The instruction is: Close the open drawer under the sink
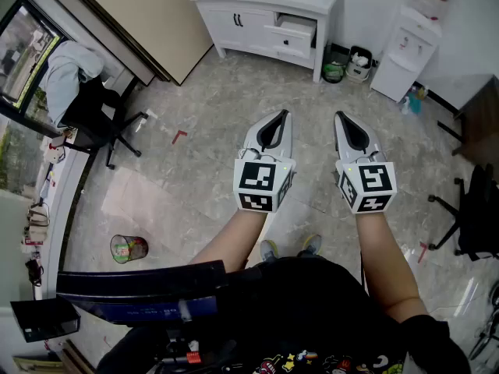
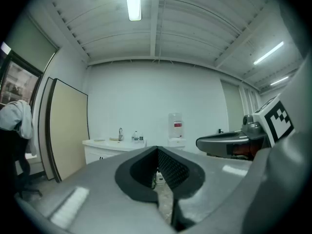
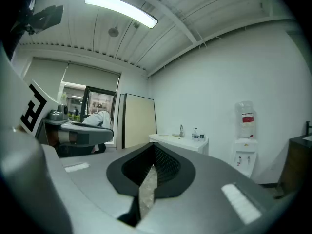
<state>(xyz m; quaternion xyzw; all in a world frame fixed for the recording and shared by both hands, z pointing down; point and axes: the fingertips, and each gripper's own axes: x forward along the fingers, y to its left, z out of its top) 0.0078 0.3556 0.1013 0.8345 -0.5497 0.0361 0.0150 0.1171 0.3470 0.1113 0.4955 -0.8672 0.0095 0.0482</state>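
Left gripper, right gripper: smooth grey shells, black ribbed pads, one marker cube each. Both jaw pairs pressed together, nothing between. Open drawer: white, boxy, juts from right half of white sink cabinet at far wall, well apart from grippers. Grey marble-look floor. One white water dispenser far right.

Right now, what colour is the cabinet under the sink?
White. The cabinet shows best in the head view.

Sink cabinet is cut off along top.
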